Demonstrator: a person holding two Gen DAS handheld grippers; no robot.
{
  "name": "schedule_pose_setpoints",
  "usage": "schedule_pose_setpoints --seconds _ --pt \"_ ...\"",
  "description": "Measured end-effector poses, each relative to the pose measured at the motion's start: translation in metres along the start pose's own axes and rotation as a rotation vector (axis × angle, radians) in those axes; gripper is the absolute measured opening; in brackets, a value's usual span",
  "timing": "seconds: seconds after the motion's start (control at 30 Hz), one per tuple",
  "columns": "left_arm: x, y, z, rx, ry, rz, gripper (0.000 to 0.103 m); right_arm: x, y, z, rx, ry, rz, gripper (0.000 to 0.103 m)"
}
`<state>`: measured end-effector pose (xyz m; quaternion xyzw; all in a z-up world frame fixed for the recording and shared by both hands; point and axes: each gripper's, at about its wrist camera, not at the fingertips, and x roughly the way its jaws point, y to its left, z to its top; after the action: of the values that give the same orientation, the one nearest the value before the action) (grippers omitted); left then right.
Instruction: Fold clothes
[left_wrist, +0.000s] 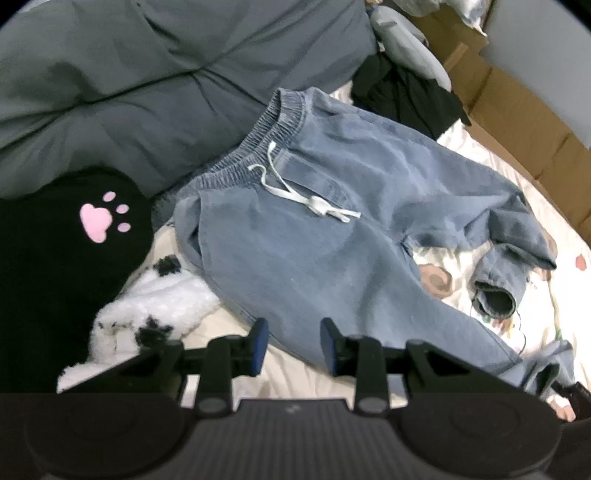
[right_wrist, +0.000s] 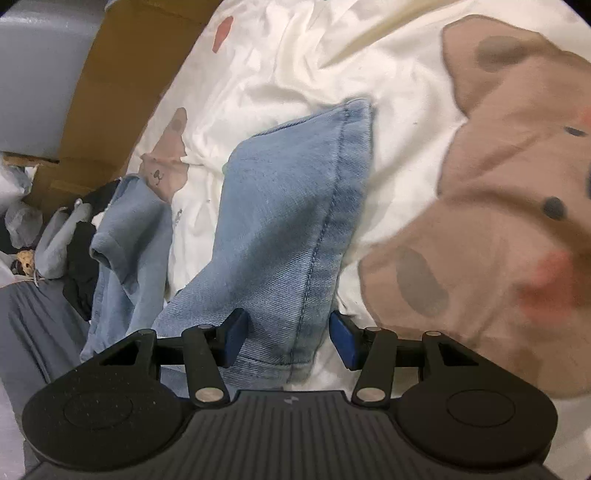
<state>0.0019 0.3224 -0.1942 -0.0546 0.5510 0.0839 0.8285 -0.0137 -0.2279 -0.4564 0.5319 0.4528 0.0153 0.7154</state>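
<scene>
Blue denim trousers (left_wrist: 332, 221) lay spread on the bed (left_wrist: 491, 155), face up, elastic waistband (left_wrist: 258, 136) toward the grey duvet (left_wrist: 129, 74), white drawstring (left_wrist: 306, 192) loose on the front. Legs ran away from the waistband; one leg bunched and curled near its cuff (left_wrist: 495, 299), the other ran long toward the lower right. Not flat, not folded in any neat way.

Left gripper (left_wrist: 294, 345) hovered over the near leg edge, jaws wide apart, nothing between them. Right gripper (right_wrist: 288, 339) sat low at the other leg end (right_wrist: 295, 221), jaws parted with denim lying between the pads; pads did not look closed on the cloth, so no hold.

Handling, as a judgement: denim soft but fairly heavy and thick, would drape and drag rather than slide, not fragile. Seams and hems are the stiffest bits, best places to pinch: cuff hem (right_wrist: 354, 122) for the right, waistband corner or side seam for the left. Bunched leg likely needs pulling straight before any fold. Drawstring could snag.

Clutter nearby: black paw-print garment (left_wrist: 74, 240), fluffy white-and-black item (left_wrist: 155, 306), cardboard box (left_wrist: 517, 96).
</scene>
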Motion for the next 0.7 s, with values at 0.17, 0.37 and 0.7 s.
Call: schedule_pose_setpoints --seconds 0.17,0.37,0.7 --pt "0.008 -0.007 0.000 0.006 0.016 0.001 0.034 0.011 0.002 0.005 -0.011 0.016 0.026 0.072" --pt "0.015 -0.012 0.000 0.005 0.023 -0.005 0.034 0.014 0.014 0.002 -0.027 0.016 0.022 0.078" --pt "0.011 -0.002 -0.008 -0.042 -0.005 -0.068 0.035 -0.026 -0.007 0.001 0.083 -0.004 0.013 0.021"
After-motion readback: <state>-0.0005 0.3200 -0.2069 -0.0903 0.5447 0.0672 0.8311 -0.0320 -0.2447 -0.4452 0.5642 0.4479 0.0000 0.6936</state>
